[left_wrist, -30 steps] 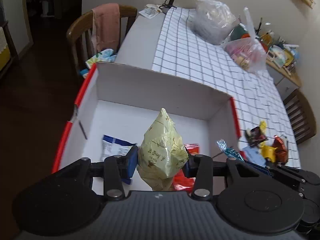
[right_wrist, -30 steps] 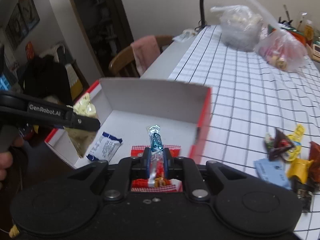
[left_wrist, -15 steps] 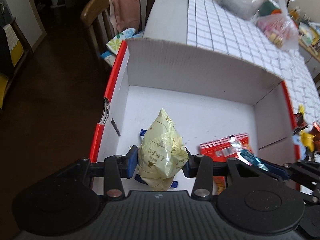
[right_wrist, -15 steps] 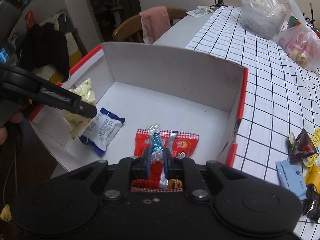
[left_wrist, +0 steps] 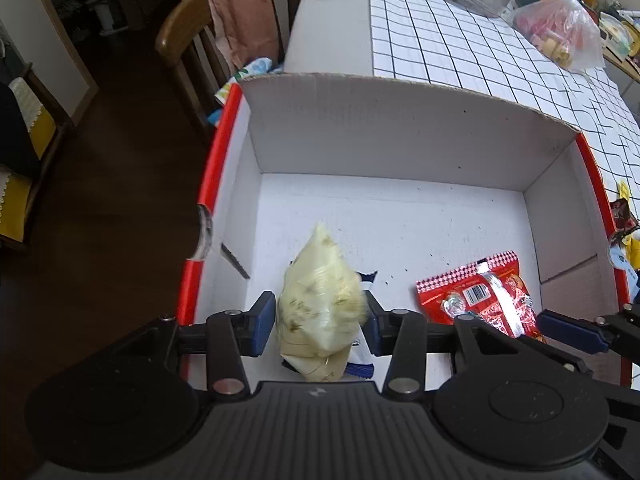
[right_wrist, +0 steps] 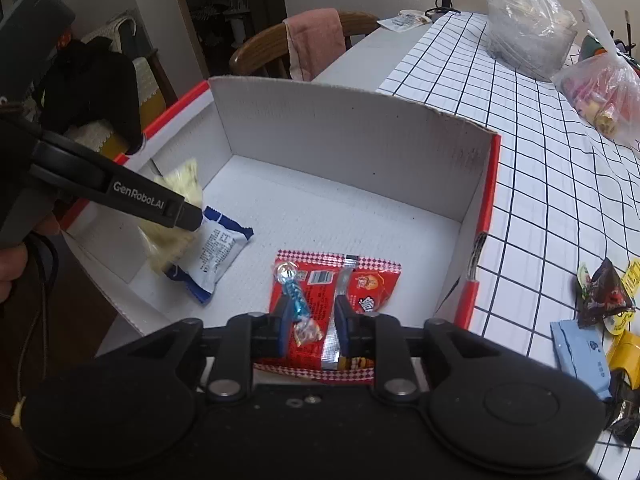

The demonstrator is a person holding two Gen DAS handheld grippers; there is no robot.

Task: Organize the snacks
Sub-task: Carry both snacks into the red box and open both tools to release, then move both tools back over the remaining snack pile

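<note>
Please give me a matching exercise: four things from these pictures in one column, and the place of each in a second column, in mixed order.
1. blue twisted candy
2. red packet
3. dark triangular packet
4. pink towel

a. over a chair back
b. on the checked tablecloth, outside the box
c. over the red packet
d. flat on the box floor

Pairs: 1-c, 2-d, 3-b, 4-a
</note>
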